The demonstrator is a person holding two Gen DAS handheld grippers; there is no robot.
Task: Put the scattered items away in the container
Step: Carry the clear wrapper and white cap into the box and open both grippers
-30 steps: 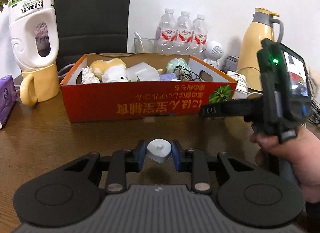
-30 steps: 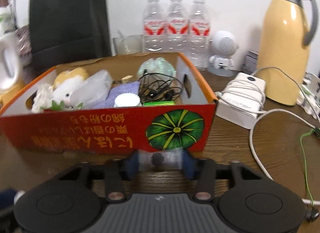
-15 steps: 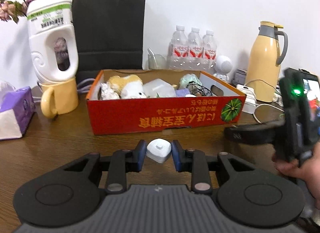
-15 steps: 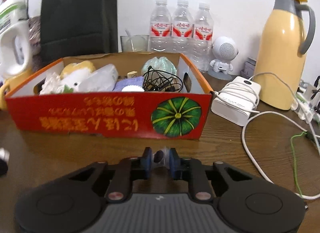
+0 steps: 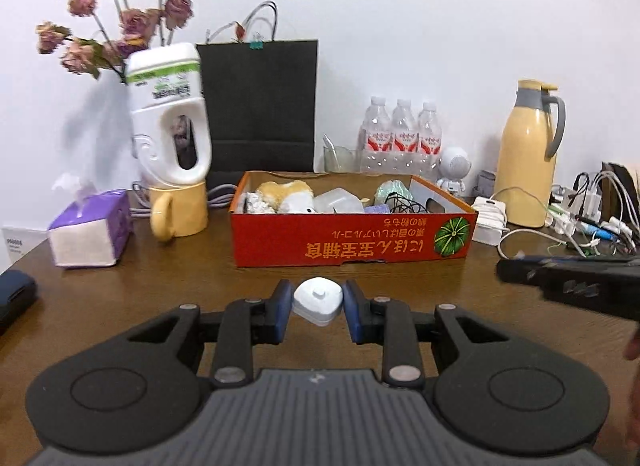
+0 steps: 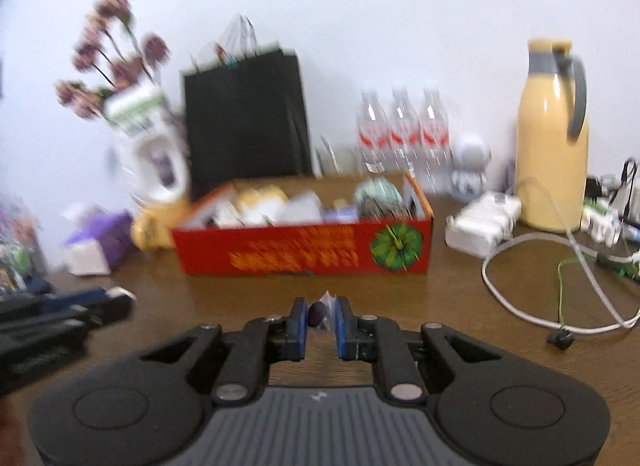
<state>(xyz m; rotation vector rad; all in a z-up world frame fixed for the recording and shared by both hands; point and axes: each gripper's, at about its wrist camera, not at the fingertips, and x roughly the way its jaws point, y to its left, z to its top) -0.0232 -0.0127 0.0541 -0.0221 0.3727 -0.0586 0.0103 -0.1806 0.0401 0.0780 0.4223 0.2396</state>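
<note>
My left wrist view is sharp: it shows the red cardboard box (image 5: 352, 242) with yellow lettering and a green pumpkin picture, already holding a plush toy, clear plastic and a tangle of black cable, standing on the brown wooden table (image 5: 160, 286) well ahead of my tongs. The right wrist view is blurred, yet it alone shows the long white cable (image 6: 532, 278) looping over the table right of the box.

My left gripper (image 5: 318, 306) pinches a small white rounded plastic piece (image 5: 318, 300) between its blue pads, held above the table, short of the box's front wall. My right gripper (image 6: 322, 320) is pressed nearly together on a small crumpled clear wrapper with a dark lump (image 6: 320, 312), also in front of the box and not over it.
</note>
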